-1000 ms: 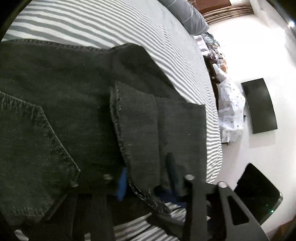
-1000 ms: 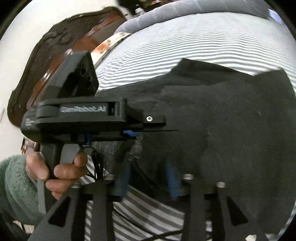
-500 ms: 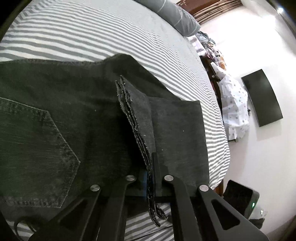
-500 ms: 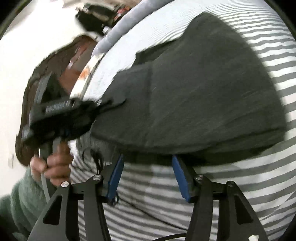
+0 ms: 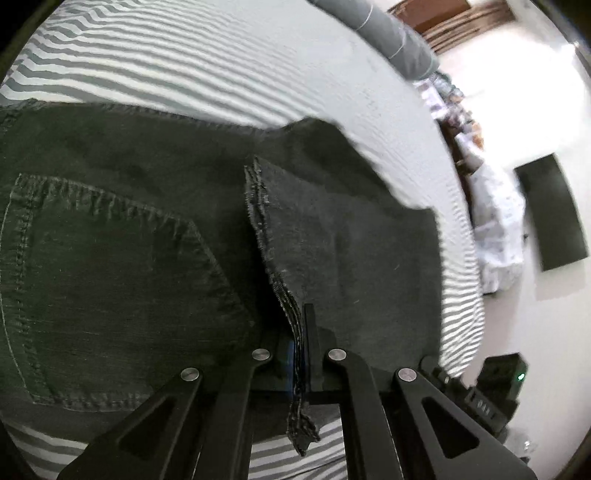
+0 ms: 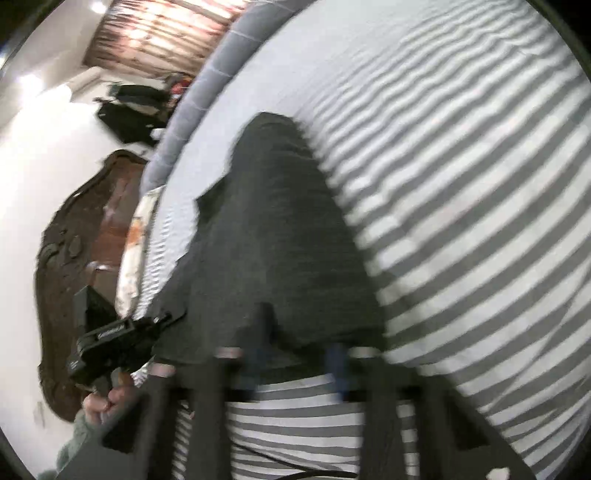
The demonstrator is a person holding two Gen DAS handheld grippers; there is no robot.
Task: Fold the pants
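Dark grey denim pants (image 5: 140,258) lie folded on the striped bed, back pocket showing at the left. A leg end with a frayed hem (image 5: 266,236) lies folded over them. My left gripper (image 5: 300,354) is shut on that hem edge at the near side. In the right wrist view the pants (image 6: 273,236) stretch away from me. My right gripper (image 6: 295,362) is open at the pants' near edge, its jaws apart and empty. The left gripper also shows in the right wrist view (image 6: 162,319), clamped on the pants' left edge.
The grey-and-white striped bed sheet (image 5: 221,62) surrounds the pants. A grey pillow (image 5: 384,33) lies at the far end. A dark wooden headboard (image 6: 81,236) stands left of the bed. A black screen (image 5: 550,214) hangs on the white wall beyond the bed's right edge.
My left gripper closed on the frayed hem edge. My right gripper let go of the pants, opened and swung around toward the pants' near edge; its view is motion-blurred.
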